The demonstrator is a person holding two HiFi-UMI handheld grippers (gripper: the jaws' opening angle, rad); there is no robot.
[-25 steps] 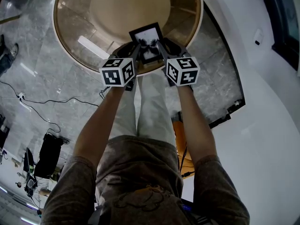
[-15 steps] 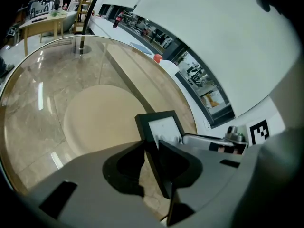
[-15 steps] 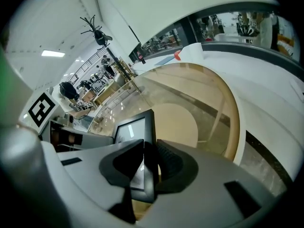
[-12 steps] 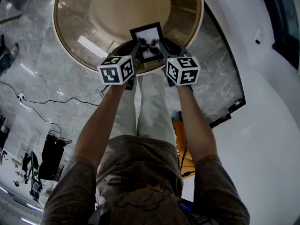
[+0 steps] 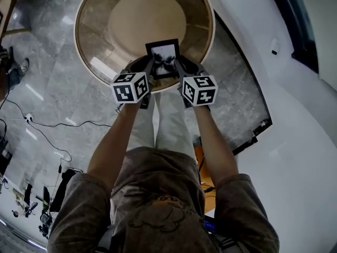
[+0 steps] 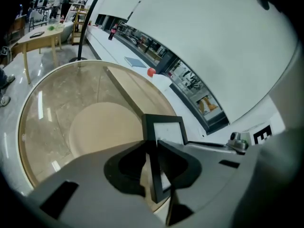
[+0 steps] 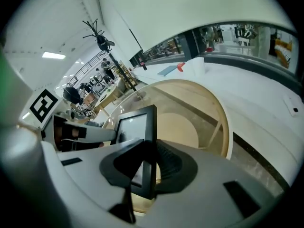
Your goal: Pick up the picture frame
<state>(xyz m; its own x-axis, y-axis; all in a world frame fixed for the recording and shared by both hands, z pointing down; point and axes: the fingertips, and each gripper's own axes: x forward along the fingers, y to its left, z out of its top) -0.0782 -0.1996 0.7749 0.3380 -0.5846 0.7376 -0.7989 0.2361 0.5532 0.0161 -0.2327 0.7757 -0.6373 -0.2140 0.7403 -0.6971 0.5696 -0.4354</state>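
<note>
A black picture frame [image 5: 163,54] with a white mat is held upright above the round glass-topped table [image 5: 95,30]. My left gripper [image 5: 151,66] clamps its left edge and my right gripper [image 5: 177,66] clamps its right edge. In the left gripper view the frame [image 6: 164,129] stands edge-on between the dark pads of the left gripper [image 6: 153,151]. The right gripper view shows the frame [image 7: 135,125] pinched by the right gripper [image 7: 148,158]. Both pairs of jaws have just been closing on the frame. Its lower edge is hidden by the gripper bodies.
The table has a pale round base [image 5: 147,20] under the glass and a wooden rim. A curved white wall [image 5: 295,141] runs on the right. Cables [image 5: 47,123] and equipment [image 5: 31,204] lie on the marble floor at the left. A wooden table [image 6: 40,34] stands far off.
Both grippers have risen together with the frame between them. The table looks smaller and sits further below the frame than before.
</note>
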